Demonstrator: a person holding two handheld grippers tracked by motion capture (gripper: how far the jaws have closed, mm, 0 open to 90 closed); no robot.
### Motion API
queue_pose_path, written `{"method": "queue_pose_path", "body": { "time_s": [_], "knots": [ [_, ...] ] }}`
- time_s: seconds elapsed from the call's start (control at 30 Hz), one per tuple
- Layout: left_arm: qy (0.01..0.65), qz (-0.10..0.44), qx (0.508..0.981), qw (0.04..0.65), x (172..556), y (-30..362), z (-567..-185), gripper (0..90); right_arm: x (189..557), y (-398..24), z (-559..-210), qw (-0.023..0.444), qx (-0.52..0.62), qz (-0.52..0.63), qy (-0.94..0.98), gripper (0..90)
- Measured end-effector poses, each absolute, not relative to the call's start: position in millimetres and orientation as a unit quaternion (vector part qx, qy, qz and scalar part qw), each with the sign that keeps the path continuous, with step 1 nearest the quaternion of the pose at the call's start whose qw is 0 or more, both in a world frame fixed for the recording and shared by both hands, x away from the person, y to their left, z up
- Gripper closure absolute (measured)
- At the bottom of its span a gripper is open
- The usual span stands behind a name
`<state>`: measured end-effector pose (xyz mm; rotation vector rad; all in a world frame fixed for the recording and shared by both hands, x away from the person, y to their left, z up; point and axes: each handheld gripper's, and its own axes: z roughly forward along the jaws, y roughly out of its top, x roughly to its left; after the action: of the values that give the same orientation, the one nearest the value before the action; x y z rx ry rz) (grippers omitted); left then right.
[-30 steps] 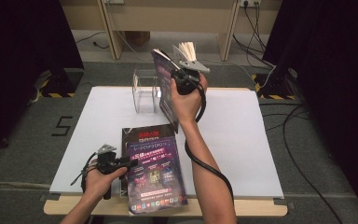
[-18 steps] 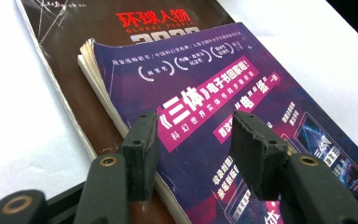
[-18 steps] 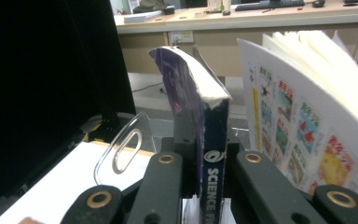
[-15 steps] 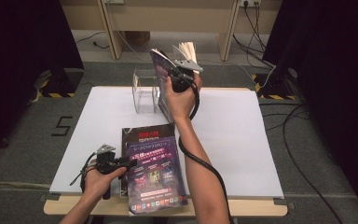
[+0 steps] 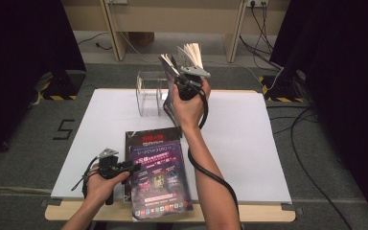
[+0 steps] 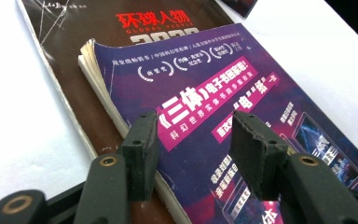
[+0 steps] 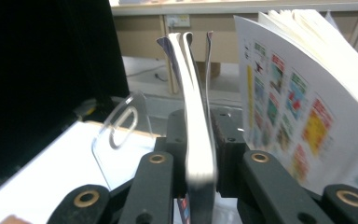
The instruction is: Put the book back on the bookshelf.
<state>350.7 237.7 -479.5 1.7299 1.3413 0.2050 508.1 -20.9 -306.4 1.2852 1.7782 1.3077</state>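
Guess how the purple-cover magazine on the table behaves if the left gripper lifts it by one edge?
Probably floppy: the purple magazine is a thin softcover whose corner already curls up. The glossy cover may slip between the pads. It lies on a dark magazine, so a push could drag both. The left gripper hangs over it with jaws open.

Both forearms are bare, with no sleeves in the high view. The left gripper (image 5: 133,167) has a black body, a small grey three-cornered plate on top and a thin black cable looping beside the hand. The right gripper (image 5: 181,81) carries the same kind of grey plate, and a thick black cable trails from it along the forearm. In both gripper views the jaws are matte black arms with brass-coloured rivets at the joints, ending in dark, rough-faced rectangular pads dotted with small screw holes.
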Motion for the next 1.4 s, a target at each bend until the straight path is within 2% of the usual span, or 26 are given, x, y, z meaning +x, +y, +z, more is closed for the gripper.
{"method": "queue_pose_path", "body": {
  "time_s": [0.63, 1.17, 1.3, 1.33, 1.4],
  "knots": [
    [0.544, 0.082, 0.703, 0.451, 350.5, 236.2, -480.7, 51.3, 503.8, -39.3, -301.6, 0.275, 0.481, 0.467, 0.689, 72.9],
    [0.542, 0.085, 0.704, 0.451, 353.2, 235.4, -480.4, 51.3, 523.5, -36.6, -295.0, 0.263, 0.476, 0.435, 0.717, 69.9],
    [0.545, 0.086, 0.703, 0.449, 353.1, 236.7, -480.4, 51.3, 527.5, -33.1, -293.4, 0.27, 0.468, 0.411, 0.734, 74.6],
    [0.543, 0.083, 0.703, 0.452, 352.9, 236.2, -480.3, 51.3, 528.7, -32.6, -292.6, 0.259, 0.474, 0.405, 0.738, 79.1],
    [0.542, 0.083, 0.705, 0.451, 353.0, 235.5, -480.6, 51.3, 530.7, -32.3, -292.1, 0.258, 0.475, 0.397, 0.742, 82.2]
  ]
}}
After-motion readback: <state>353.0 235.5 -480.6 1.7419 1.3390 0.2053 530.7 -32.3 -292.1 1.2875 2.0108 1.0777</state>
